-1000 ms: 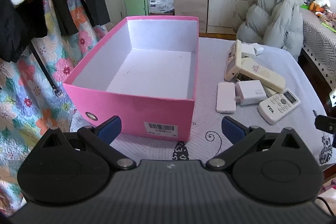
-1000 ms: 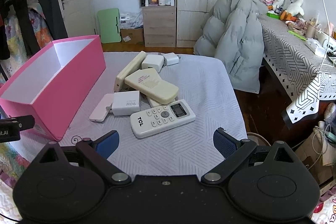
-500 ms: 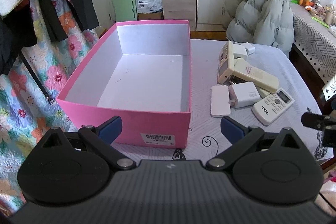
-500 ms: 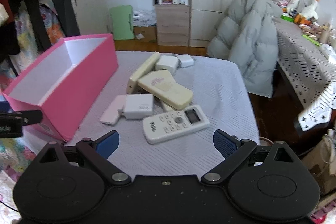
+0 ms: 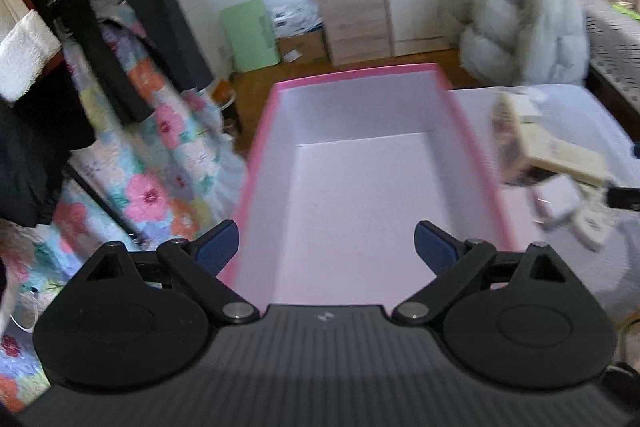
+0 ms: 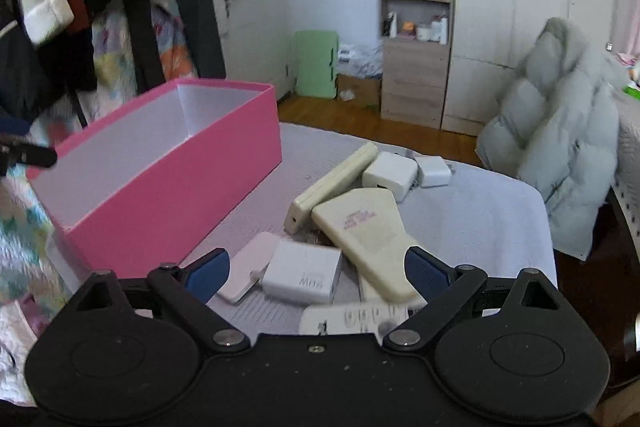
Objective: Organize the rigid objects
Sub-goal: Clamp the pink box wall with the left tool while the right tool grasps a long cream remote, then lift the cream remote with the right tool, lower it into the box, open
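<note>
We record the left gripper (image 5: 326, 241) at the lower middle of its view, jaws spread wide and holding nothing, its blue pads sitting over the near end of the pink box (image 5: 476, 147). The box fills the centre of that frame, open-topped, its white interior bare. To the right of the box, at the right edge of the frame, a blurred cluster of pale devices lies on the lavender-covered counter (image 5: 580, 111); we cannot separate them reliably in this view.

In the right wrist view we note the pink box (image 6: 192, 195) in the left half of the frame, standing on the counter (image 6: 480, 203). Right of it, at centre, lie the objects: a long cream remote (image 6: 332, 187) angled toward the upper right, a flat pale pink slab (image 6: 250, 267) near the lower left of the group, a white charger block (image 6: 302, 273) just beside that slab, and a broad cream remote (image 6: 370, 235) resting partly across the pile. Two white adapters, the larger (image 6: 390, 175) and the smaller (image 6: 434, 171), sit side by side at the far end. A white keypad remote (image 6: 356, 319) shows at the bottom centre, partly hidden by the gripper body.

The right gripper (image 6: 316, 273) hovers over this cluster, jaws spread apart, gripping nothing. A grey puffer jacket (image 6: 556, 151) occupies the right side.
</note>
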{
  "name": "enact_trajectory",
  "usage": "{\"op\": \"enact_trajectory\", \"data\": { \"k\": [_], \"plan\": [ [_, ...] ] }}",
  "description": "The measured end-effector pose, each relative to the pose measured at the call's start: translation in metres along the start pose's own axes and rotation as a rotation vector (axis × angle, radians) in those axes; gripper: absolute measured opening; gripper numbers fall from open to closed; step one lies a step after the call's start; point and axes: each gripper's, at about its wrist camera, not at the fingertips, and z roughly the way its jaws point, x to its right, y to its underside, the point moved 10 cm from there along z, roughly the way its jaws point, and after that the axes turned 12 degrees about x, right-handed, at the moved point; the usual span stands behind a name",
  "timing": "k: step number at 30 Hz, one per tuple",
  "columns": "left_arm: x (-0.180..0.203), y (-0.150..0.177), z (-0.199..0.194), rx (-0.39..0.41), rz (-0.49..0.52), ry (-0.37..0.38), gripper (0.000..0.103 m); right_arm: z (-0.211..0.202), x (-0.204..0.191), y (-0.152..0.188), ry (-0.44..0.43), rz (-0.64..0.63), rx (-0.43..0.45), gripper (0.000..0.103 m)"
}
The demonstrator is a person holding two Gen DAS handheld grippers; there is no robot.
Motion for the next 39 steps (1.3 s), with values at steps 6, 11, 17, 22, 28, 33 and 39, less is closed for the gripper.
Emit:
{"op": "enact_trajectory", "data": {
  "k": [6,11,17,22,28,33,39],
  "plan": [
    [-0.053,-0.002,0.051,-0.061,-0.031,-0.057,0.095,0.050,0.003,-0.020,-0.043,0.101,-0.058,0.086],
    [-0.080,0.004,0.085,-0.136,0.001,-0.049,0.090,0.084,0.005,-0.019,-0.075,0.183,-0.107,0.074],
    [-0.077,0.029,0.110,-0.233,-0.005,0.029,0.040,0.114,0.005,-0.020,-0.067,0.122,-0.139,0.056],
    [-0.073,0.037,0.117,-0.242,-0.080,0.137,0.009,0.132,0.021,-0.022,-0.007,0.160,-0.164,0.056],
    [-0.068,0.037,0.116,-0.227,-0.095,0.147,0.003,0.153,0.035,-0.022,-0.066,0.398,-0.209,0.058],
    [-0.066,0.033,0.114,-0.210,-0.130,0.098,0.003,0.173,0.043,-0.016,-0.018,0.399,-0.238,0.037],
    [-0.060,0.033,0.111,-0.199,-0.203,0.104,0.002,0.164,0.037,-0.023,-0.090,0.423,-0.201,0.021]
  ]
}}
